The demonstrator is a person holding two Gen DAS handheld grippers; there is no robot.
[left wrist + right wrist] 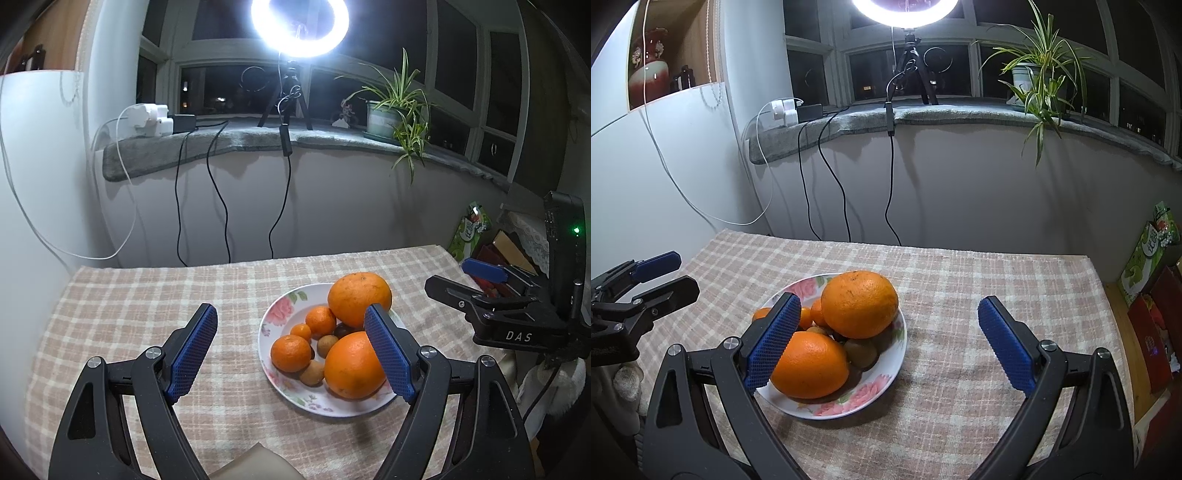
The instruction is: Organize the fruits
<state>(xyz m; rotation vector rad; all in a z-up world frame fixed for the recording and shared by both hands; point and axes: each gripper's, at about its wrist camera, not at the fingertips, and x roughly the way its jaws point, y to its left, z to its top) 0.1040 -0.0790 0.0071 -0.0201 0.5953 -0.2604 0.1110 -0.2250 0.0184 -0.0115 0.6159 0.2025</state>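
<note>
From the left wrist view, the left hand-held gripper (290,328) hangs wide open and empty above the checked table (147,295), its right pad in front of the floral plate (269,321) that holds two large oranges, three small tangerines and some brown kiwis. The near large orange (351,365) looks the easiest pick: I would centre the jaws over it and close gently, since the piled fruit may roll. This view shows the tangerines (290,352) clearly. From the right wrist view, the right hand-held gripper (888,321) is equally open and empty; here the tangerines are mostly hidden, but bare cloth right of the plate shows.
</note>
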